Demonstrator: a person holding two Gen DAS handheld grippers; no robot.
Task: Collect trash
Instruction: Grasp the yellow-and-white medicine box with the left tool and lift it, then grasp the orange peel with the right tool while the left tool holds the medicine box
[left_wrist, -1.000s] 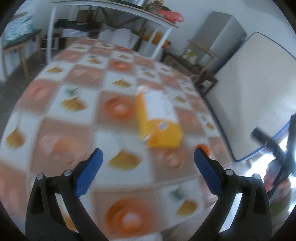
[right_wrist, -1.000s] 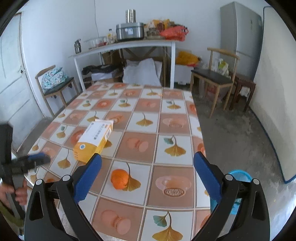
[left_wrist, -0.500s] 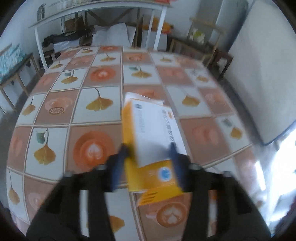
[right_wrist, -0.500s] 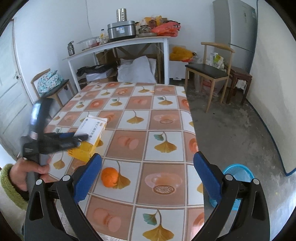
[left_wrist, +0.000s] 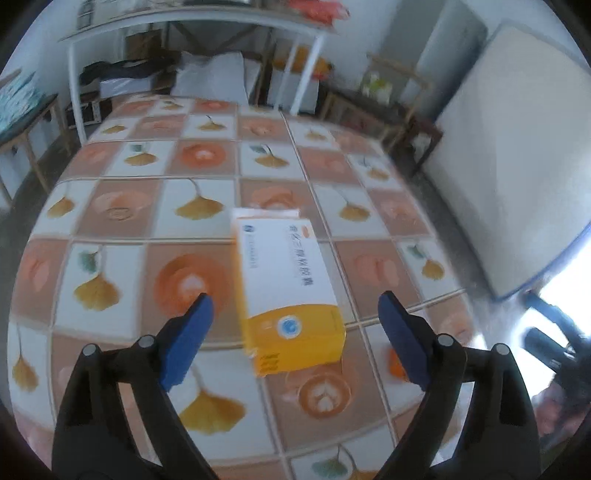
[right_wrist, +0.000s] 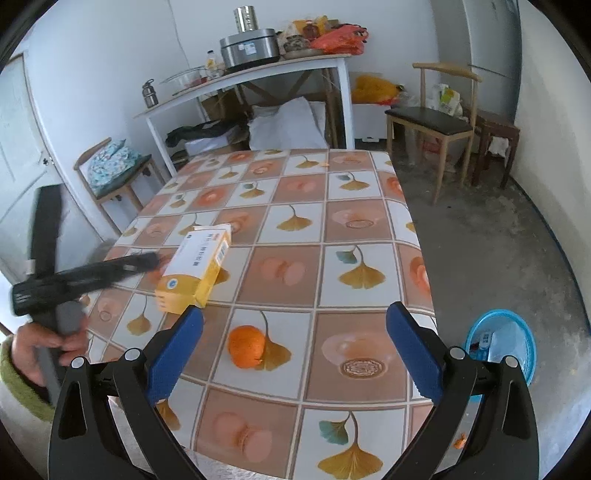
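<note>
A yellow and white carton lies flat on the tiled table, its yellow end toward me. My left gripper straddles that near end. Its jaws are opening, and the blue pads stand clear of the carton's sides. In the right wrist view the same carton shows with the left gripper blurred beside it, held by a hand in a green sleeve. My right gripper hangs open over the table's near corner, above an orange, with nothing between its fingers.
A blue bin with some wrappers inside stands on the floor off the table's right edge. Chairs and a white side table loaded with pots and bags line the far wall.
The left gripper swept in over the carton, shut on it half a second ago, and now stands wide around it. The right gripper has hardly moved.
</note>
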